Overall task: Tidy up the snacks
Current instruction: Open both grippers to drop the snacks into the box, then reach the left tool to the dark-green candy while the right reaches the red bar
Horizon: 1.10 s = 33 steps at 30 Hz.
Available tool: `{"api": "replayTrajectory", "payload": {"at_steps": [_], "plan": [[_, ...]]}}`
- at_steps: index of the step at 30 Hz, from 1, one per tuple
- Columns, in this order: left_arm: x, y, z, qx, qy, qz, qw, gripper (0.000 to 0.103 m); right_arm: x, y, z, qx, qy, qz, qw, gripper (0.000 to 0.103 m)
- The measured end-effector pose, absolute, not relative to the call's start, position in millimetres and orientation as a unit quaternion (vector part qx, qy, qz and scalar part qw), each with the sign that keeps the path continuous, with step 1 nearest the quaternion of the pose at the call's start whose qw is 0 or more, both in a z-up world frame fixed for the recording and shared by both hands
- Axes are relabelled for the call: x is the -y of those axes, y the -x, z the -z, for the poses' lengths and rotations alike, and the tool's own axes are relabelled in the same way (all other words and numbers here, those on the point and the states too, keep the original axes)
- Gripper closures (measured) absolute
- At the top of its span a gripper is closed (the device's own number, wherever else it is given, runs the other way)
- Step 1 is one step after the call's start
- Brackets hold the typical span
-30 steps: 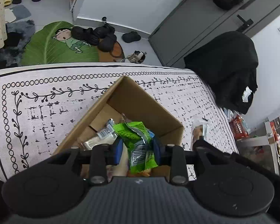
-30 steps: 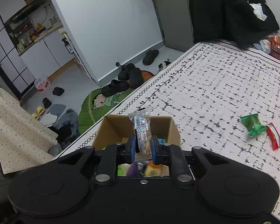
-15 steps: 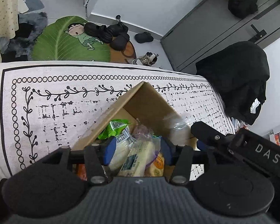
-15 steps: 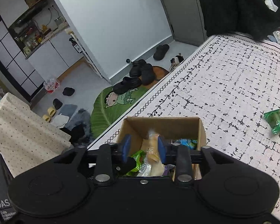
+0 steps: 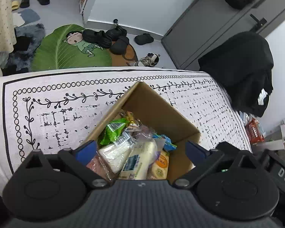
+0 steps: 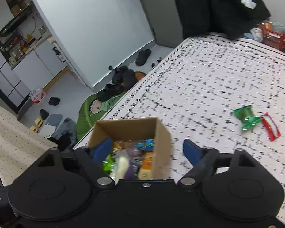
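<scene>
1. While both sets of jaws are opening over the cardboard box [image 5: 157,112], finish the release cleanly: the left gripper [image 5: 140,149] has its jaws wide apart with nothing pinched between them, and the snack packets [image 5: 131,148] lie loose in the box below.
2. The right gripper [image 6: 147,150] is likewise spreading, its jaws straddling the box wall with no packet clamped; lift it straight up, as I judge a sideways pull could catch the cardboard edge.
3. Two snacks are left out on the patterned table [image 6: 209,79]: a green packet [image 6: 246,116] and a red packet [image 6: 270,126], touching or nearly so, at about 2 o'clock from the box in the right wrist view.
4. Send the right gripper there next, being nearer.
5. Take one packet at a time, pinching across its short width.
6. The box looks fairly full, so drop new packets toward the emptier 1 o'clock corner.
</scene>
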<state>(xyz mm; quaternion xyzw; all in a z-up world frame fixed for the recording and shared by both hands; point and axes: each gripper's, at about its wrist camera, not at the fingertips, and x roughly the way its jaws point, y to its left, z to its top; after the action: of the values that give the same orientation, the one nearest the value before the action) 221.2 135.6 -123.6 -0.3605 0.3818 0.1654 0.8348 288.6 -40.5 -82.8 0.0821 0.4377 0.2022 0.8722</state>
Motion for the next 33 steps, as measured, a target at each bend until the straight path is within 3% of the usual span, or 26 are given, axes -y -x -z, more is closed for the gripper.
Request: {"api": "replayTrajectory", "payload": {"at_steps": [5,12,23,33], "plan": [[-120.0,-224.4,116.5,-0.383,0.341,-0.148,0.846,0.000,66.0,-286.4,83.1,-0.433,-0.098,-0.181,0.877,0.007],[-98.9,-229.2,103.5,-0.383,0.296,-0.136,0.864,0.000,90.7,-283.8,79.5,-0.425,-0.080,-0.166,0.886,0.002],[-65.6,-240.8,90.5,-0.400,0.248,-0.106,0.876,0.000,136.8,-283.0,81.6,-0.415,-0.063,-0.135,0.898,0.002],[-30.4,-255.9,92.3,-0.420,0.217,-0.084,0.877,0.000,183.9,-287.7,102.2,-0.427,-0.112,-0.134,0.887,0.002]]}}
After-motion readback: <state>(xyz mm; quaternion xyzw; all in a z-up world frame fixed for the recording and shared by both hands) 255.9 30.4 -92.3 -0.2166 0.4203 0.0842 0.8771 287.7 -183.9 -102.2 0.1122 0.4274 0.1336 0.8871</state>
